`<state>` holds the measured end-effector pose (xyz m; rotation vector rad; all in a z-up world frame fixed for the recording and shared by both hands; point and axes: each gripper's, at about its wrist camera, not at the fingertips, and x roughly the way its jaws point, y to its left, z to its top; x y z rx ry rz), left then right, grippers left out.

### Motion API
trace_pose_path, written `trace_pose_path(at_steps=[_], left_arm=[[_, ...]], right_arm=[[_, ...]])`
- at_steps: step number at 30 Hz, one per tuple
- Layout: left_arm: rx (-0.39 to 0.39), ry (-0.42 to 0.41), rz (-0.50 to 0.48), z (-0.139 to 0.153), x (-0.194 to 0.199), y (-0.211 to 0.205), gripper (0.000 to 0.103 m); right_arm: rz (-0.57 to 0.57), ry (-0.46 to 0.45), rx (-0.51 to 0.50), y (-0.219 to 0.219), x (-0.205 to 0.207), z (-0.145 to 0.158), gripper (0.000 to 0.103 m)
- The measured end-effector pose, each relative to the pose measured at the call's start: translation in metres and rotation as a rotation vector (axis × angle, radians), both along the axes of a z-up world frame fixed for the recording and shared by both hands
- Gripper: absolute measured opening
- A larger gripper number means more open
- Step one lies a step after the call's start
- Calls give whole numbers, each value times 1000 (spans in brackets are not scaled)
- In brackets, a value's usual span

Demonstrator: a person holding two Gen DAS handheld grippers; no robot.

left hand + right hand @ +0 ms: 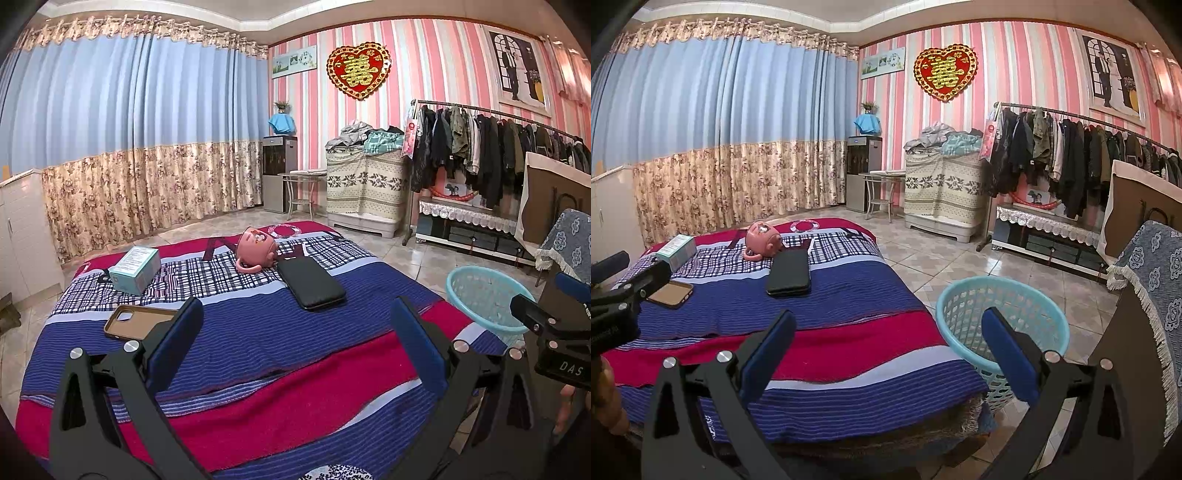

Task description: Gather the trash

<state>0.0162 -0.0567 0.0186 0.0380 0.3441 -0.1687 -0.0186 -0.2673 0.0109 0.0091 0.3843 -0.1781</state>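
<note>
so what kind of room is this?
Most likely a home bedroom: a low cloth-covered surface like a bed, a packed clothes rack along the pink striped wall, floor-length curtains, and a laundry-style basket on the tile floor.

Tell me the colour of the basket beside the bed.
Light turquoise basket, clearest in the right wrist view.

Striped and checked blue, red and white bedspread (258, 339) is showing; pink ceramic cup (256, 245), black phone (312, 282), turquoise plastic basket (1001, 325).

Near bedspread: striped red-and-blue woven bedspread (295, 369) lay bare.
Far obstacles: pale-blue cardboard box (136, 269), brown phone case (129, 322), black flat wallet (311, 282), pink ceramic cup (256, 249).
Right side: turquoise perforated plastic basket (1001, 325) stood open-topped beside the bed.
</note>
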Motion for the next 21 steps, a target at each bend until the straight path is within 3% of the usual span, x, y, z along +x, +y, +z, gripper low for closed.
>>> trace_pose_path(at_steps=[21], left_arm=[[0,-2,2,-1,-1,2,98]], right_arm=[[15,-17,-6,14,10,10,98]])
